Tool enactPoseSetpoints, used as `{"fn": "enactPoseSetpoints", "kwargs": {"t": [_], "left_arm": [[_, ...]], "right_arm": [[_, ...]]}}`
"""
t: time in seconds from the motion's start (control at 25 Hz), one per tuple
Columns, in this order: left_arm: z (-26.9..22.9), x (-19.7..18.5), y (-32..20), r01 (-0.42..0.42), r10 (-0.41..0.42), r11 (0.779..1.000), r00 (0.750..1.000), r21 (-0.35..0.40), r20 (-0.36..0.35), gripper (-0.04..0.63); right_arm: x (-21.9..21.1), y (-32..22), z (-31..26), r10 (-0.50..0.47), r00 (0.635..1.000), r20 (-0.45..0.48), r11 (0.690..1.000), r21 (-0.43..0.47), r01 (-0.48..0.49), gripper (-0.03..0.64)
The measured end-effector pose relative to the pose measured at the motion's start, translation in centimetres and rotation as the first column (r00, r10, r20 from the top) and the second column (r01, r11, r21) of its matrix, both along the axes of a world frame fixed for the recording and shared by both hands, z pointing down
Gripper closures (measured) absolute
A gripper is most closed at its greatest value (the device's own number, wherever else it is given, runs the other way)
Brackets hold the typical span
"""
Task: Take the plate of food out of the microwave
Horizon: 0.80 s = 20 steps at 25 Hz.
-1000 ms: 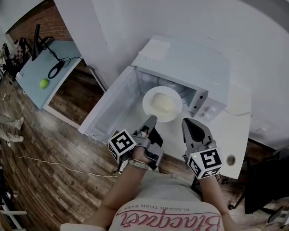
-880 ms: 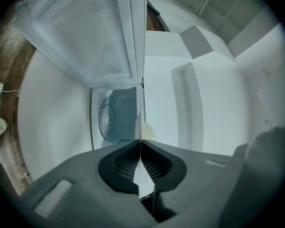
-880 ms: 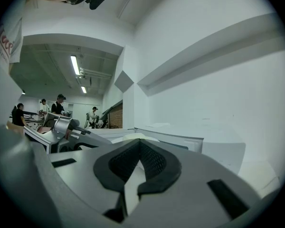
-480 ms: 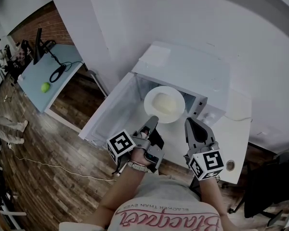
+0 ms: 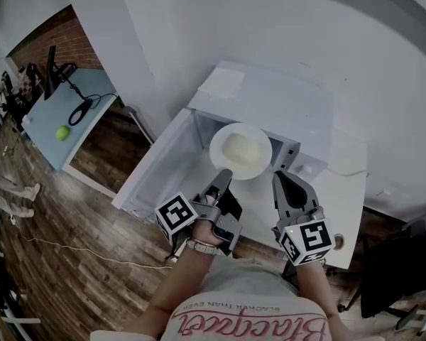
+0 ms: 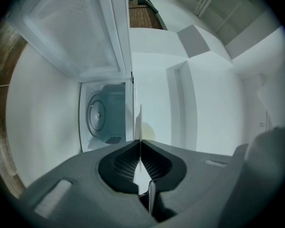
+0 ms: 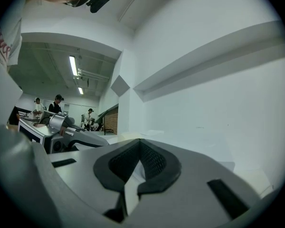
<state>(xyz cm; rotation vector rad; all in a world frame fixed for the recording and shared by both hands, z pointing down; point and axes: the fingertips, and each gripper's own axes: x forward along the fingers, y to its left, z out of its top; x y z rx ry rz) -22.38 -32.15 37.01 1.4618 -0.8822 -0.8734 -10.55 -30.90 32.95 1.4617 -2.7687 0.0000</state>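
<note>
Plate of food hangs at the mouth of the open microwave, off the oven floor, with a pale mound on it. The left gripper has its fingers pinched tight on the plate's near rim, which shows edge-on as a thin line between them in the left gripper view. The right gripper sits just beside the plate's near right edge with its fingers closed together and nothing seen between them; whether it touches the plate cannot be told. The door stands swung open to the left. The step in hand looks like the withdrawal itself. The next move calls for drawing the plate straight back and level, clear of the opening, then lowering it onto the white bench. A one-sided rim grip could let it tip.
</note>
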Motion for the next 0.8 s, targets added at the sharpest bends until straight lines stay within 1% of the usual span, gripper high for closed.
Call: {"fn": "enactPoseSetpoints", "kwargs": {"t": [0.32, 0.52, 0.8], "left_arm": [[-0.1, 0.3, -0.1, 0.003, -0.003, 1.000, 1.000, 0.015, 0.006, 0.583], [0.0, 0.7, 0.1, -0.008, 0.007, 1.000, 1.000, 0.018, 0.025, 0.583], [0.0, 1.0, 0.5, -0.016, 0.016, 1.000, 1.000, 0.027, 0.018, 0.583]], "right_arm": [[0.0, 0.4, -0.2, -0.012, 1.000, -0.016, 1.000, 0.017, 0.012, 0.607], [-0.1, 0.7, 0.0, -0.008, 1.000, -0.020, 1.000, 0.017, 0.008, 0.607], [-0.2, 1.1, 0.0, -0.010, 0.999, -0.040, 0.999, 0.031, 0.011, 0.607]]}}
